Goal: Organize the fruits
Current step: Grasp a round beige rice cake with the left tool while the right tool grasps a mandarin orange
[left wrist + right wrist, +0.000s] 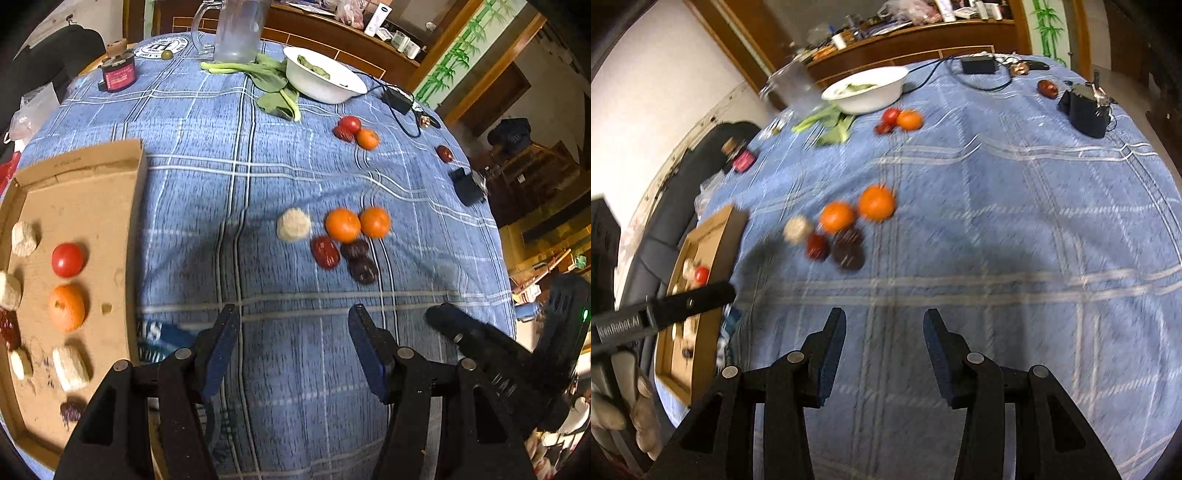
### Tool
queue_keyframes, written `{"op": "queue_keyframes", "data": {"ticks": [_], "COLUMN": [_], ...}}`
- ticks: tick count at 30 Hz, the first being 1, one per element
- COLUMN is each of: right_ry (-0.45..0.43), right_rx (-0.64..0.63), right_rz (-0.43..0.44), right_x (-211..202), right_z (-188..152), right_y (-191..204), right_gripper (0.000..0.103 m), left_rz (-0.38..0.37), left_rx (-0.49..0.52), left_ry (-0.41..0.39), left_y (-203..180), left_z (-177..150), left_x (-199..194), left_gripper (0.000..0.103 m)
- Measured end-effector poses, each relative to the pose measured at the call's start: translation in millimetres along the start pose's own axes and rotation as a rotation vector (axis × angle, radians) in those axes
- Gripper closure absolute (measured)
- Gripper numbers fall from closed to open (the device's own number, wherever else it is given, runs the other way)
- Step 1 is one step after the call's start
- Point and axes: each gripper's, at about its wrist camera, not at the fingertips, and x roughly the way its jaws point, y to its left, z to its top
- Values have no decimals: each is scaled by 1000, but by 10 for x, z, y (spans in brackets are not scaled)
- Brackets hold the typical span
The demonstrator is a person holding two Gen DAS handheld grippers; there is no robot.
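Flat cardboard tray (77, 206), round glossy tomato (67, 259)

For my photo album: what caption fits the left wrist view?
Open left gripper over blue cloth, fruit cluster ahead, cardboard tray partly filled.

oranges (357, 223) | dates (325, 252) loose on cloth | tomato (67, 260) in cardboard tray (85, 192)

Home: clothed dining table (280, 177), sideboard (332, 33)
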Motion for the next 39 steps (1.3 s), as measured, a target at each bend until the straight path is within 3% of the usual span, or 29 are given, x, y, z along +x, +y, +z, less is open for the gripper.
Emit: {"op": "queue_keyframes", "data": {"ticks": [8,17,26,31,32,34,39], "right_ry": [-13,28,54,51,50,51,49], "right_rx": [-27,-103,-85,-95,-102,-118,-99], "right_rz": [37,21,25,13,7,7,12], "right_x": [223,610,830,888,895,906,844], "right_z": [470,643,725,764,767,764,732], "right_y": [-39,105,107,149,163,186,170], "right_gripper": [56,56,56,57,61,67,69], "left_rz": [-44,-61,-92,-68,-51,-30,-16], "left_rx": [43,79,49,81,94,106,97], "left_ry": [-18,-2,-13,-23,-28,-36,-42], "left_y": [-28,-21,51,-26,-49,-66,-77], "left_z": [253,411,552,581,573,556,500], "left_x": [372,666,771,798,798,804,761], "left_gripper": [43,67,68,68,73,73,73]}}
